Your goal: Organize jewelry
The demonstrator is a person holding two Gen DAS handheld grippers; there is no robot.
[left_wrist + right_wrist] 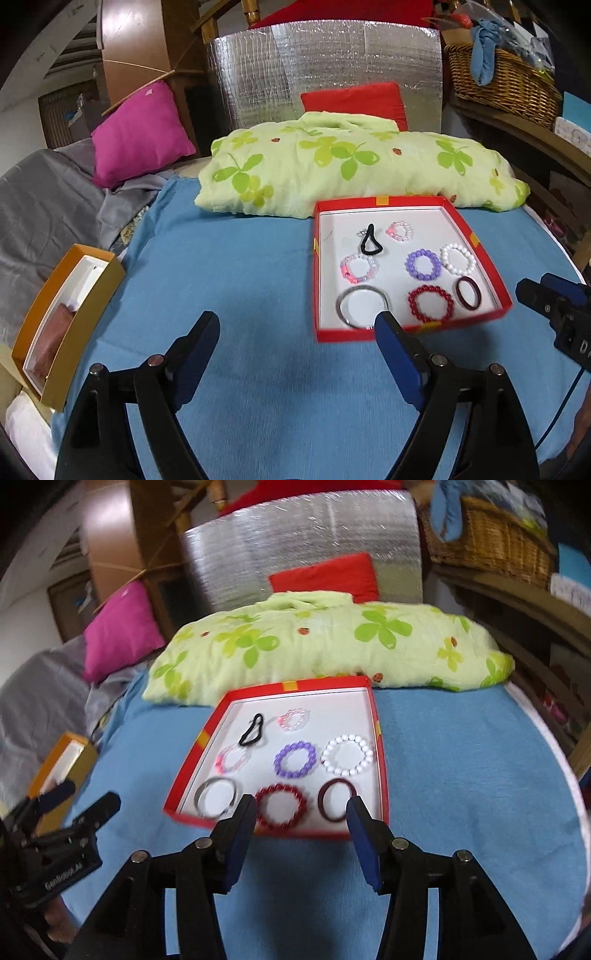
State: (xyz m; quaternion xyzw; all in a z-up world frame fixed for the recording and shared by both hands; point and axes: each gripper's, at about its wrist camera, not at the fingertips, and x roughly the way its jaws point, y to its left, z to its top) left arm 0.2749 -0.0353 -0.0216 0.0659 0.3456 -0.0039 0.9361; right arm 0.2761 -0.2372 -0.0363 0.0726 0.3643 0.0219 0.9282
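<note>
Both claws hang empty over the blue cloth: the left claw gapes wide, the right claw stands half open. Just beyond lies the red box, holding seven bracelets and a black loop in tidy rows, so sorting looks nearly finished. Further left, a gold box sits open. Only "GenRobot.AI" reads, on the left claw's body

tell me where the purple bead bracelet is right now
In the left wrist view the purple bead bracelet lies inside the red box, right of centre, between the white bead bracelet and the pink-and-white one.
</note>
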